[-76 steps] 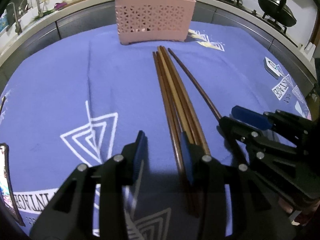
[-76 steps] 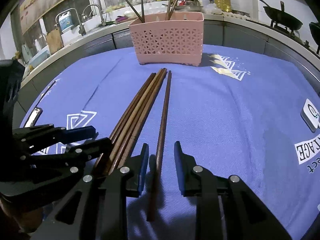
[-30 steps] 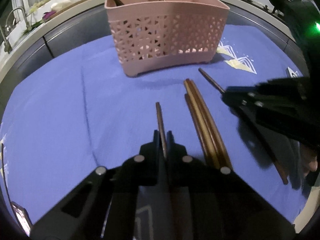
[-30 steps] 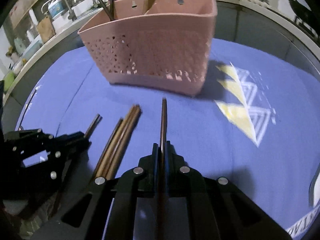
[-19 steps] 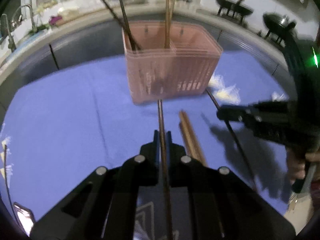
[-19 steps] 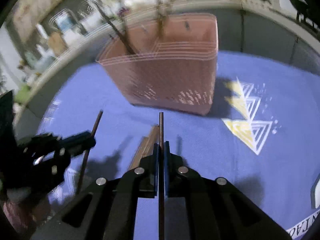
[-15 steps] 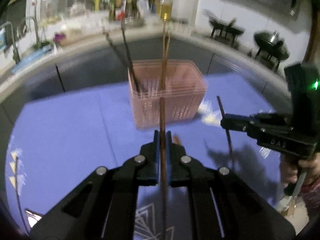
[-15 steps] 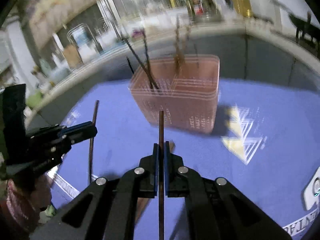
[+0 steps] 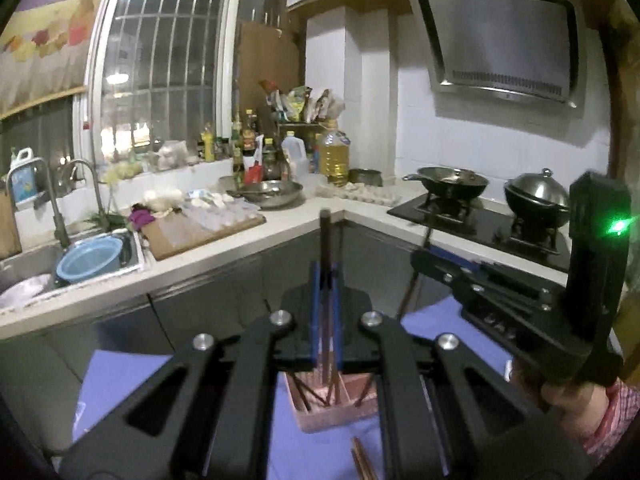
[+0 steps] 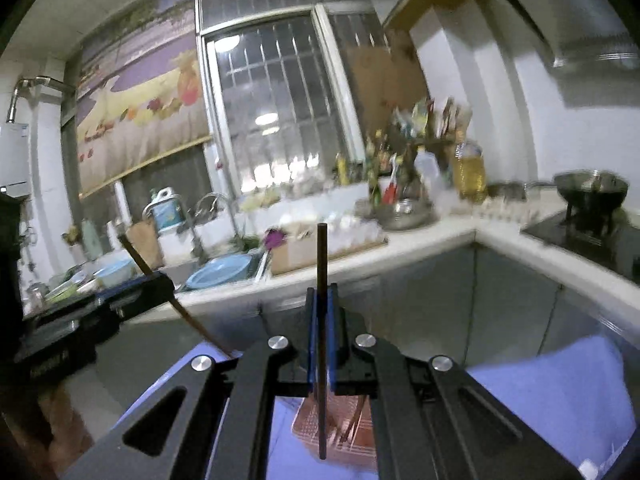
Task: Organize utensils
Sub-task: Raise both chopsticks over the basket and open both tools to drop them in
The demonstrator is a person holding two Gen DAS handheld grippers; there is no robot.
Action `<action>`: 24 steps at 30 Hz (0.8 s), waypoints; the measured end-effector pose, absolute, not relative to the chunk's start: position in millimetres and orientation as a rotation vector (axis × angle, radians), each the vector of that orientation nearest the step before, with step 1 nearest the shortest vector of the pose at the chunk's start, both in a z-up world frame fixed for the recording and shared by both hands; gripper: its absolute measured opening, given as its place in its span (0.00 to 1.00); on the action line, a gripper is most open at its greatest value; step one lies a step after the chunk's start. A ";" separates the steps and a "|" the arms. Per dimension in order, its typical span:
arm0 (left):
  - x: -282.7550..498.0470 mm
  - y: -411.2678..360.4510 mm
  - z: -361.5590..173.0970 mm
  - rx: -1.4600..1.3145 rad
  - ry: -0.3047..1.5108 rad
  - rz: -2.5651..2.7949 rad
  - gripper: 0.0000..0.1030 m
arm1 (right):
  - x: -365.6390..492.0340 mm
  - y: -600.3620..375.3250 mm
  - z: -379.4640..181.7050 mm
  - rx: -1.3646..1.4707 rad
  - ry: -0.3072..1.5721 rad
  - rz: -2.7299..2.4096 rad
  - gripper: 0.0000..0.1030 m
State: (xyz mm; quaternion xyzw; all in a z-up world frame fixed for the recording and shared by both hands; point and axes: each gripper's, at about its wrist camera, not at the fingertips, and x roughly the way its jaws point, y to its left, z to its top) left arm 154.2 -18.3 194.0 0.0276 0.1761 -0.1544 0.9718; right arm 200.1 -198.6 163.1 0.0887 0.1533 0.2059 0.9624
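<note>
My left gripper (image 9: 326,280) is shut on a dark wooden chopstick (image 9: 325,236) held upright, high above the pink utensil basket (image 9: 332,416), which holds several chopsticks. My right gripper (image 10: 320,304) is shut on another dark chopstick (image 10: 321,256), also upright above the same basket (image 10: 340,428). The right gripper also shows at the right of the left wrist view (image 9: 424,258), its chopstick (image 9: 416,280) slanting down. The left gripper shows at the left of the right wrist view (image 10: 160,280) with its chopstick (image 10: 188,316). More chopsticks (image 9: 362,462) lie on the blue cloth.
The blue cloth (image 9: 120,384) covers the table below. Behind it runs a kitchen counter with a sink (image 9: 48,264), a cutting board (image 9: 200,228), bottles and a stove with pans (image 9: 452,180).
Both grippers closed on a chopstick each, lifted them off the cloth, tipped them upright and brought them over the basket. The views swung up from the table to the kitchen wall.
</note>
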 end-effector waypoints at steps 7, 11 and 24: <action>193.9 -27.8 167.8 0.071 0.384 -0.278 0.05 | 253.2 -177.6 121.5 0.129 0.382 0.391 0.05; 206.4 -27.3 154.6 0.072 0.405 -0.278 0.05 | 259.9 -173.7 102.4 0.127 0.419 0.396 0.05; 236.8 -35.5 78.1 0.080 0.618 -0.238 0.08 | 260.2 -159.1 61.5 0.136 0.600 0.429 0.06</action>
